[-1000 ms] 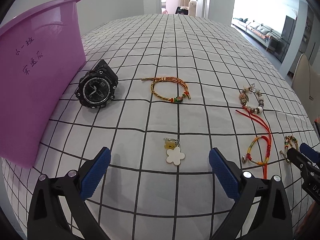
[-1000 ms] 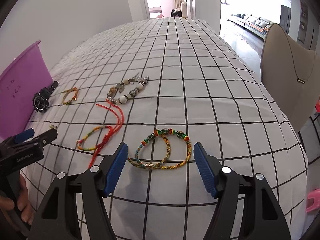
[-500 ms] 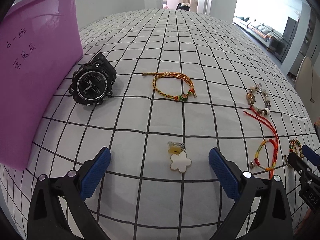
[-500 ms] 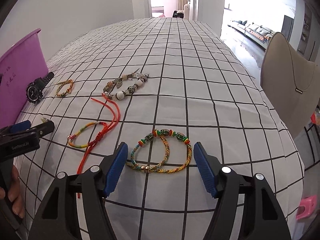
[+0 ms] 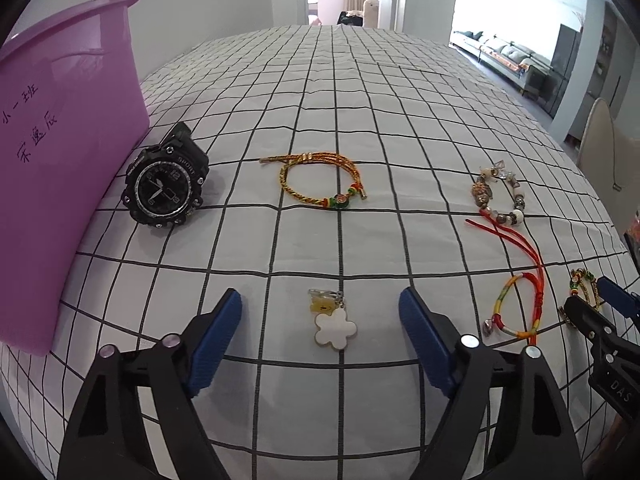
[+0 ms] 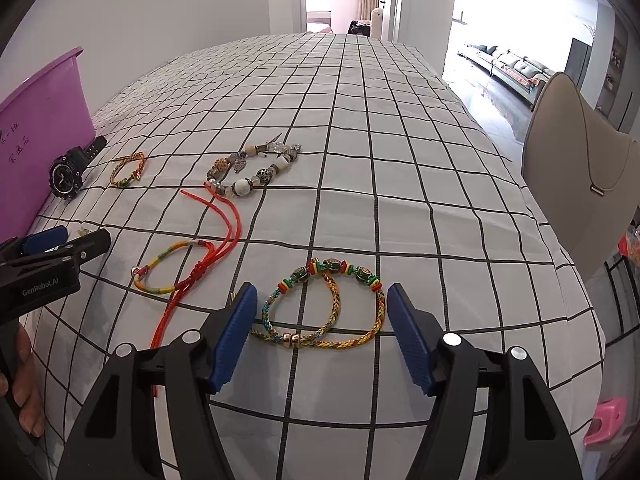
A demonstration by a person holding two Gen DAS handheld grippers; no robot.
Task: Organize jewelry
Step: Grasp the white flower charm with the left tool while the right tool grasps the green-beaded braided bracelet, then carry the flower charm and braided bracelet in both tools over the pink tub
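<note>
Risk spots: both grippers sat open, left gripper (image 5: 320, 322) around flower charm (image 5: 334, 327), right gripper (image 6: 320, 322) around braided bracelet (image 6: 324, 306). Flat charm could've slipped; pads might've pinched checked cloth (image 6: 400, 140).

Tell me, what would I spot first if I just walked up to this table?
Probably the big purple tub on the left, with a chunky black watch lying right beside it. Then the colourful bracelets spread over the checked cloth: the left gripper is open around a white flower charm, and the right gripper is open around a braided bracelet.
</note>
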